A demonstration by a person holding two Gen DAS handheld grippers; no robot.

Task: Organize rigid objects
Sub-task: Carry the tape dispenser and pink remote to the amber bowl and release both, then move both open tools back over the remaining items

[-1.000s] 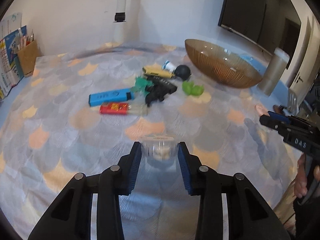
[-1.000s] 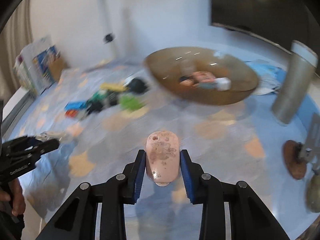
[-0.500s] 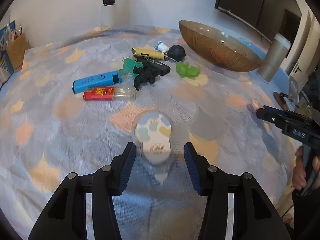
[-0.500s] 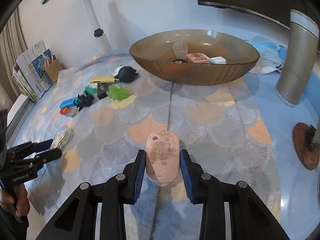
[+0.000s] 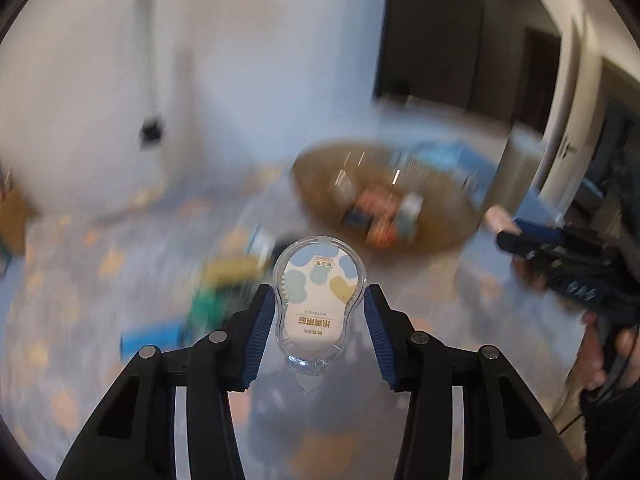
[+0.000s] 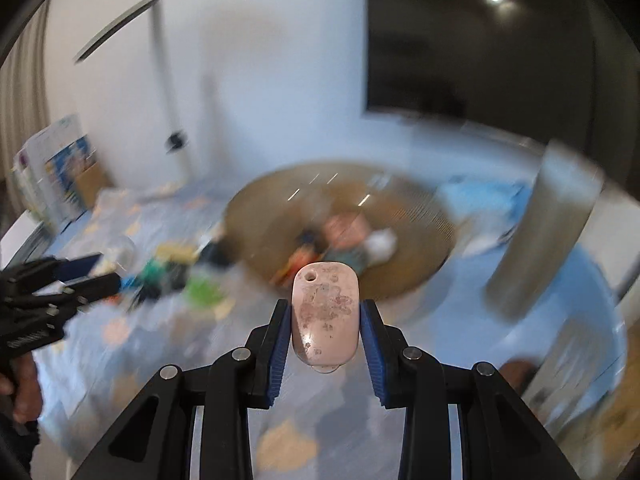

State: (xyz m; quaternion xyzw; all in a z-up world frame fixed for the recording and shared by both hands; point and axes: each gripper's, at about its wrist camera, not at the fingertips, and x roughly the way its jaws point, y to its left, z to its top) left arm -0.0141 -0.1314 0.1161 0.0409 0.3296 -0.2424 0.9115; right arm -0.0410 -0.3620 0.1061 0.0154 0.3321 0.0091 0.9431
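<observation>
Between the blue pads of the left hand-held gripper: the clear plastic correction-tape dispenser with a pastel-blotched white label (image 5: 319, 300).
Dispenser, change: half a second ago it lay on the surface ahead of pads standing apart; it now sits raised between them, off the surface.
Left hand-held gripper (image 5: 320, 324), state: jaws closing, the dispenser between them; the left pad touches its wide upper body and the right pad sits at its edge, so the grip reads as light.
Right hand-held gripper (image 6: 323, 322), state: clamped on the pale pink oval tag with a small hole and reddish speckles (image 6: 325, 316), as it was a second ago.
Pink tag, position: held above the surface, in line with the bowl.
Amber ribbed glass bowl (image 6: 424, 216), contents: several small items, blurred; an orange block and a white piece can be made out.
Bowl, change: in both wrist views it now lies ahead of the pads and nearer than before.
Loose pile of small toys and pens on the scale-patterned blue cloth surface (image 6: 176, 272): not yet sorted; too blurred to itemise.
Grey cylindrical container (image 6: 548, 228): upright, just right of the bowl.
Task meaning, judgement: both pick-ups are complete; the step in hand is the carry to the bowl.
Risk, judgement: a shallow hold on the smooth dispenser may slip during a fast carry.
</observation>
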